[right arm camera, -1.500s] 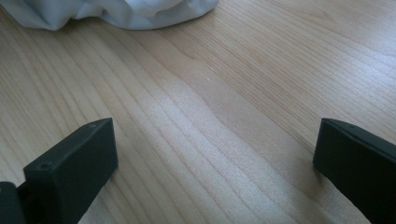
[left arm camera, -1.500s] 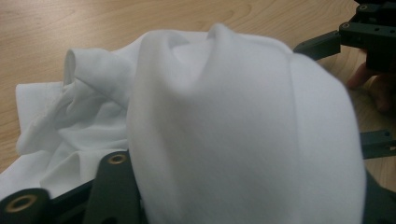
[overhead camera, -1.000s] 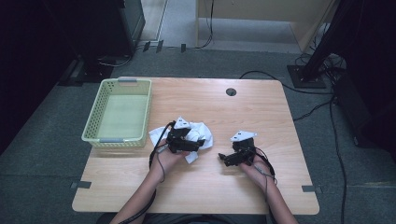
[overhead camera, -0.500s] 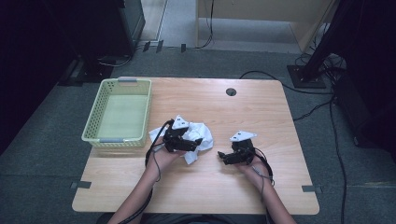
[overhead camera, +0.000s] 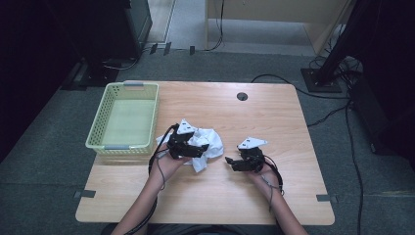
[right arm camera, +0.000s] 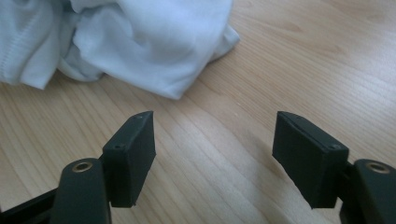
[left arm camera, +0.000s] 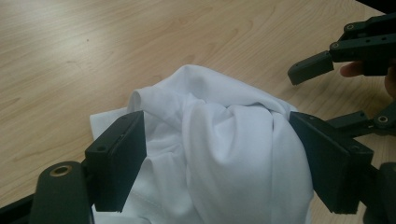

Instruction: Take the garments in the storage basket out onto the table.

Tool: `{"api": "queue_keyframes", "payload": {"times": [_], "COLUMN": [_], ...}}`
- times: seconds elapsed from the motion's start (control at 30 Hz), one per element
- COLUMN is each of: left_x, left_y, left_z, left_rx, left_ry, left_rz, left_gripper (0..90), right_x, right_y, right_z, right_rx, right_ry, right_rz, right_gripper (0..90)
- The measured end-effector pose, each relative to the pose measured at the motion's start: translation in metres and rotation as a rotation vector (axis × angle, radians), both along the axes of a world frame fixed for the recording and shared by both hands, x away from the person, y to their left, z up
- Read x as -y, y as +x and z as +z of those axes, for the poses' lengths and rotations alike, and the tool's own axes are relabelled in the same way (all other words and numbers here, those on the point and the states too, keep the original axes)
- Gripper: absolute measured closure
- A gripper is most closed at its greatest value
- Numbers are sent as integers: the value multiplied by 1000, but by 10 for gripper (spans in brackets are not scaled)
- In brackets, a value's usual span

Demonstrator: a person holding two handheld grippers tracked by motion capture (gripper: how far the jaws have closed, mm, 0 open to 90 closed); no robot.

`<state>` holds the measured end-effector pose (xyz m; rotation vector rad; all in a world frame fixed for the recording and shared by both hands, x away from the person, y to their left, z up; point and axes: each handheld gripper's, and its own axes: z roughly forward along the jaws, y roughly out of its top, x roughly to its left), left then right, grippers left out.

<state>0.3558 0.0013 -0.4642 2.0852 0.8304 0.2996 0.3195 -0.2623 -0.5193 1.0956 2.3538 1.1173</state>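
Left gripper view: left gripper [left arm camera: 215, 163] fingers grasp the crumpled white cloth [left arm camera: 219, 154]; right gripper [right arm camera: 212, 158] fingers, just closing, bracket bare wooden counter [right arm camera: 299, 56].

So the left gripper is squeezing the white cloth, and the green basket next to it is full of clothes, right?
Not quite. The left gripper does squeeze the white cloth, but the green basket has nothing in it. The high view shows its bare bottom.
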Motion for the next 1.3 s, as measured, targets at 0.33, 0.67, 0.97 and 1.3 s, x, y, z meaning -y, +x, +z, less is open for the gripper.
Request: {"api": "queue_keyframes", "payload": {"times": [0.33, 0.67, 0.97, 1.3], "left_x": [-3, -8, -10, -9], "left_y": [0, -2, 2, -1], "left_z": [-1, 3, -2, -1], "left_rx": [10, 19, -51, -41], "left_ry": [5, -27, -52, -43], "left_rz": [-3, -20, -12, -30], "left_gripper": [239, 441, 526, 703], "right_x": [-9, -16, -18, -20], "right_y": [1, 5, 7, 10], "right_z": [3, 2, 3, 3], "right_rx": [-25, -24, -19, -33], "right_ry": [69, 62, 80, 111], "right_rz": [-2, 7, 5, 15], "right_gripper": [403, 411, 438, 494]}}
